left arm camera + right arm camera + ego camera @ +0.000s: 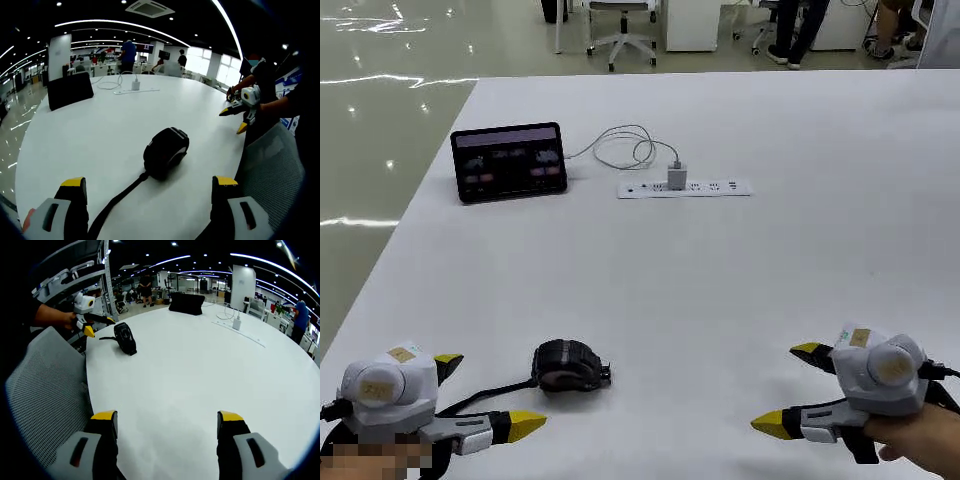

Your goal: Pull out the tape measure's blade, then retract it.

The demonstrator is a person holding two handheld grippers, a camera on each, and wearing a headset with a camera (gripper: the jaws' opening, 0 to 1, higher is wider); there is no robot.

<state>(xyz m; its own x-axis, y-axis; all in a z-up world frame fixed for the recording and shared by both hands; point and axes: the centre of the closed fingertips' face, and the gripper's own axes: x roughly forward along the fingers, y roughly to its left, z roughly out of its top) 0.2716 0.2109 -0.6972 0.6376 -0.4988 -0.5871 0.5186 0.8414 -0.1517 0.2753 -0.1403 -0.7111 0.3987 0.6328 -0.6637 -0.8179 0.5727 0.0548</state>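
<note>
A black tape measure (pixel 570 365) lies on the white table (pixel 720 270) near its front edge, its black strap trailing left toward my left gripper (pixel 490 395). In the left gripper view the tape measure (pixel 166 151) sits just ahead of the open jaws, strap running back between them. My left gripper (pixel 149 187) is open and holds nothing. My right gripper (pixel 790 388) is open at the front right, well away from the tape measure (pixel 125 338). Between its yellow tips, the right gripper (pixel 167 420) has bare table. No blade is out.
A dark tablet (pixel 509 161) stands at the back left. A white power strip (pixel 685 187) with a charger and coiled cable (pixel 625 147) lies beside it. A mesh chair back (pixel 45 390) is close to the table's front edge. Office chairs and people are beyond the table.
</note>
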